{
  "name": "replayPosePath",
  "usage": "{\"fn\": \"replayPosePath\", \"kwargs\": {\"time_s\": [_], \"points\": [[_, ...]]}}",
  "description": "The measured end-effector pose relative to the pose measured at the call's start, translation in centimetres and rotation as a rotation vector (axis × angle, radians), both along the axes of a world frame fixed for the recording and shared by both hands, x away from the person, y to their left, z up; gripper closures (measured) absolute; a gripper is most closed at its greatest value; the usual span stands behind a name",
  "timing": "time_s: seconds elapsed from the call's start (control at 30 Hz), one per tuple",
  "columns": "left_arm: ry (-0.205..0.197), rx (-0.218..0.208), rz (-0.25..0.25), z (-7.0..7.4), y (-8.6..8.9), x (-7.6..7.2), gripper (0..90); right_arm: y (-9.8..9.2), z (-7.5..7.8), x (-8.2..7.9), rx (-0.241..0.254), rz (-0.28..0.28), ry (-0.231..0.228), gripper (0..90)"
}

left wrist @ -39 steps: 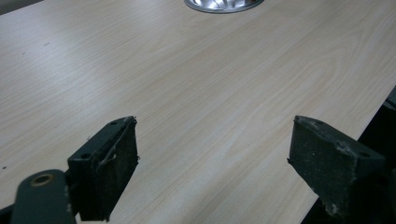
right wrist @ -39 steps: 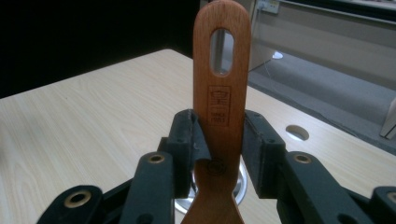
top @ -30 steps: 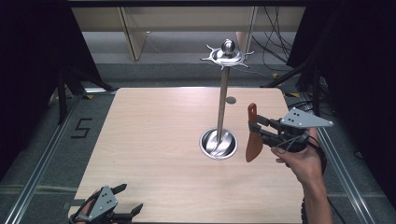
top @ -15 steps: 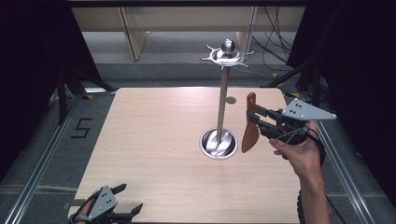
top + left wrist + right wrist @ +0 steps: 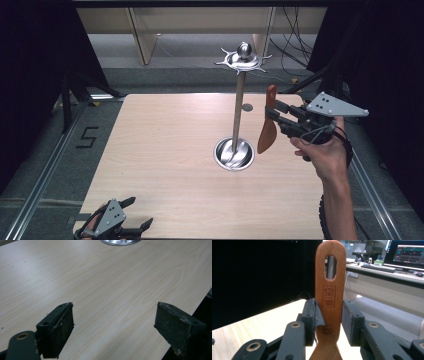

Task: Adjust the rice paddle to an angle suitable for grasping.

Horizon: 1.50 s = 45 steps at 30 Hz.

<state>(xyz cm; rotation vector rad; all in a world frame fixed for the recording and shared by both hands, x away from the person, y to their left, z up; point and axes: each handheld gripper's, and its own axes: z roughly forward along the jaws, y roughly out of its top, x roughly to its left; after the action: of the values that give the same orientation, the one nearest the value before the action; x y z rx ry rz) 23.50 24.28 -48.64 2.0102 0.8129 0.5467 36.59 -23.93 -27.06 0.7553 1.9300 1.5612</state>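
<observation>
Nearest, at the bottom left of the high view: left tongs (image 5: 127, 225), low over the counter's (image 5: 165, 150) front corner, a hand behind them. Spread wide in the left gripper view (image 5: 115, 322), bare wood grain between the two black pads (image 5: 58, 332), nothing held. Rim of a steel base at the top of that view, well apart from the pads.

Farther in, right of centre: a round steel base (image 5: 233, 153) flat on the counter, a thin upright pole (image 5: 238, 110) rising from it. Just right of the base, off the counter: a wooden spatula (image 5: 267, 127), upright, blade down, handle end up, hanging in the air beside the pole without touching it. Pinched across its handle by the right tongs (image 5: 274, 112), gripped from the right by a hand (image 5: 325, 155), grey three-cornered plate on top. In the right gripper view, pads pressed against both edges of the spatula (image 5: 329, 297), a long slot near the rounded handle end, a stamped mark below the slot, the pole seen through the slot.

Farthest: the pole's top, a small steel dish with hooks (image 5: 243, 60) and a ball knob, higher than the spatula's handle end. Beyond the counter, pale cabinets and dark curtains.
</observation>
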Motion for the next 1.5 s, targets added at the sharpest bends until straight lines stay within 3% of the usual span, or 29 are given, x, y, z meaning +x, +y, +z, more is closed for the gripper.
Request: {"fn": "replayPosePath", "kwargs": {"time_s": [0.27, 0.3, 0.47, 0.57, 0.63, 0.8, 0.83, 0.97, 1.07, 1.1, 1.13, 1.17, 1.33, 1.4, 1.5], "points": [[0.001, -0.001, 0.000, 0.0, 0.0, 0.0, 14.9, 0.0, 1.3, 0.4, 0.017, -0.007, -0.004, 67.1], [0.020, -0.022, 0.019, -0.1, -0.2, -0.2, 14.9, 0.0, 1.6, 0.6, 0.021, -0.003, -0.002, 67.1], [0.001, 0.001, -0.001, 0.0, 0.0, 0.0, 14.9, 0.1, 2.1, 1.1, 0.027, -0.008, -0.007, 67.1], [0.005, -0.004, 0.002, 0.0, 0.0, 0.0, 14.9, 0.3, 2.3, 1.4, 0.038, -0.002, 0.022, 67.1], [0.003, 0.000, -0.001, 0.0, 0.0, 0.0, 14.9, 0.2, 2.3, 1.6, 0.031, -0.012, -0.001, 67.1], [0.002, -0.002, -0.001, 0.0, 0.0, 0.0, 14.9, 0.5, 2.6, 2.0, 0.046, -0.010, 0.008, 67.1], [0.023, -0.021, 0.016, -0.1, -0.2, -0.2, 14.9, 0.6, 2.7, 2.2, 0.053, -0.009, 0.015, 67.1], [0.020, -0.023, 0.015, -0.1, -0.1, -0.2, 14.9, 1.1, 2.9, 2.7, 0.051, -0.002, 0.020, 67.1], [0.002, -0.001, 0.000, 0.0, 0.0, 0.0, 14.9, 1.3, 2.9, 2.9, 0.040, -0.013, 0.022, 67.1], [0.002, -0.001, -0.001, 0.0, 0.0, 0.0, 14.9, 1.6, 2.8, 3.0, 0.047, -0.007, 0.039, 67.1], [0.021, -0.024, 0.016, -0.1, -0.1, -0.2, 14.9, 1.6, 2.8, 3.2, 0.038, -0.009, 0.021, 67.1], [0.003, 0.001, -0.004, 0.0, 0.0, 0.0, 14.9, 1.8, 2.8, 3.2, 0.048, -0.006, 0.037, 67.1], [0.006, 0.001, -0.004, 0.1, 0.1, 0.0, 14.9, 1.8, 2.8, 3.5, 0.035, -0.007, 0.035, 67.1], [0.019, -0.019, 0.013, -0.1, -0.1, -0.2, 14.9, 1.9, 2.7, 3.7, 0.038, -0.009, 0.035, 67.1], [0.024, -0.017, 0.013, 0.0, -0.1, -0.2, 14.9, 2.0, 2.6, 3.8, 0.042, -0.004, 0.056, 67.0]]}}
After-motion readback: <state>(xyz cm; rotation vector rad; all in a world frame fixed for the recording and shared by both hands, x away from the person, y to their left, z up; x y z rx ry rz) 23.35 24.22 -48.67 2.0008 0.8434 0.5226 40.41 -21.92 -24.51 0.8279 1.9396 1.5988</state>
